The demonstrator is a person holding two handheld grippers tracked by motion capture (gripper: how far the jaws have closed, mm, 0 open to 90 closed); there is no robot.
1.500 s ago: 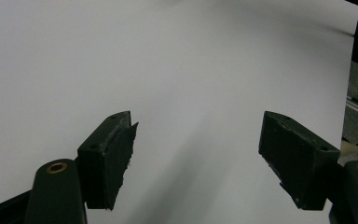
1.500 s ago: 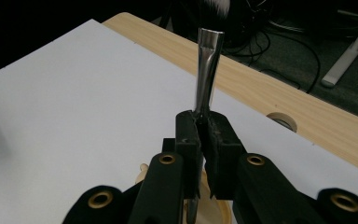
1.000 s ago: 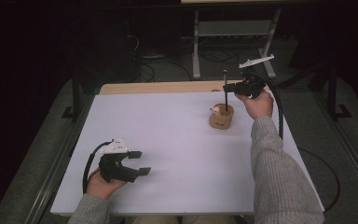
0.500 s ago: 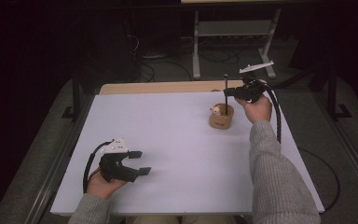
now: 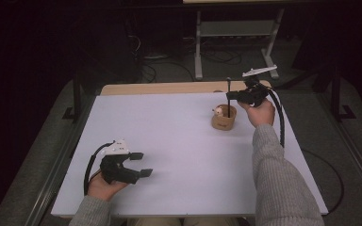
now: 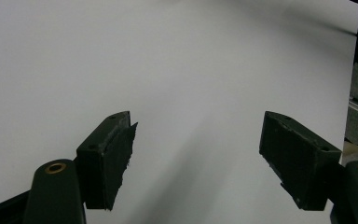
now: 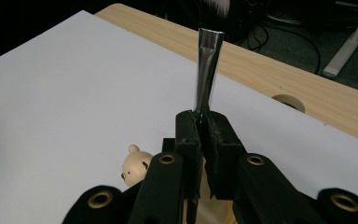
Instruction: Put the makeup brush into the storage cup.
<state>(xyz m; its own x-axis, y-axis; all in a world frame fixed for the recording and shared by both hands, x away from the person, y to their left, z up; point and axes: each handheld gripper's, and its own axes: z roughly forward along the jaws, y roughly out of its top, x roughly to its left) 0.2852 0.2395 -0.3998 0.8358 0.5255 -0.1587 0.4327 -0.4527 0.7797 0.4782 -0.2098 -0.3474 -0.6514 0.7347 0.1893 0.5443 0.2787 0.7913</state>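
Since a second ago the right gripper [image 5: 229, 95] has lifted a little and drifted toward the far edge of the table, carrying the brush [image 7: 208, 70] with it; the left gripper [image 5: 140, 165] has not shifted from its spot near the person's side of the white table [image 5: 169, 141].

From the right gripper view, the jaws are clamped tight on the brush's metal collar, with the bristle end pointing up and away from the table. In the high view the brush stands nearly upright, its handle running down into the small wooden cup [image 5: 223, 121] or just above its mouth — I cannot tell whether the lower tip has cleared the rim. A little bear figure [image 7: 135, 166] peeks out at the cup's edge.

The left gripper's jaws stand wide apart with nothing between them, hovering low over bare tabletop, well apart from the cup.

By my reading, the grasp is done and the lift out of the cup is under way — what remains is to bring the brush fully clear and set it somewhere on the table.
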